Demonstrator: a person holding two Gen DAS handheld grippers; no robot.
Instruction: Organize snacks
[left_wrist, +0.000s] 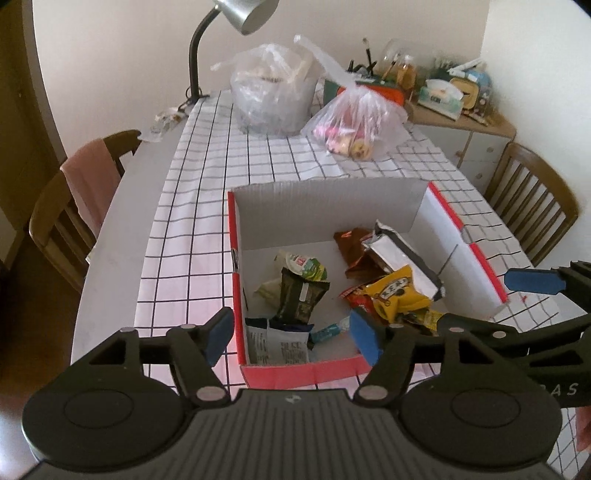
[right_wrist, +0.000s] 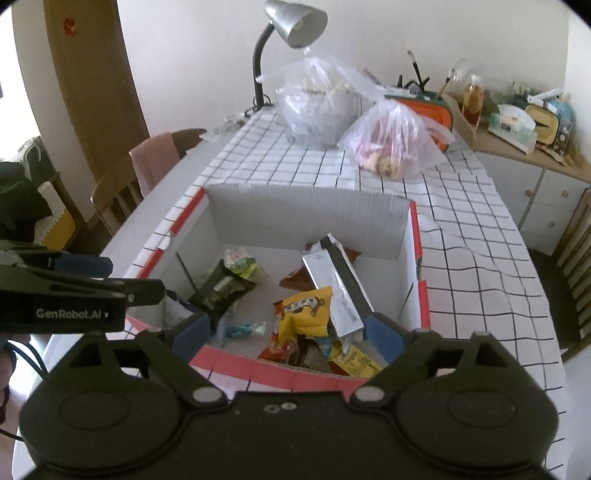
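Observation:
A red-rimmed cardboard box with a white inside stands on the checked tablecloth. Several snack packets lie in it: a yellow packet, a silver packet, a dark green packet and a small teal candy. My left gripper hangs open above the box's near left corner, nothing between its blue pads. My right gripper hangs wide open over the near wall, also holding nothing. Each gripper shows at the edge of the other's view.
Two clear plastic bags with food sit at the table's far end beside a desk lamp. Wooden chairs flank the table. A cluttered side cabinet stands at the back right.

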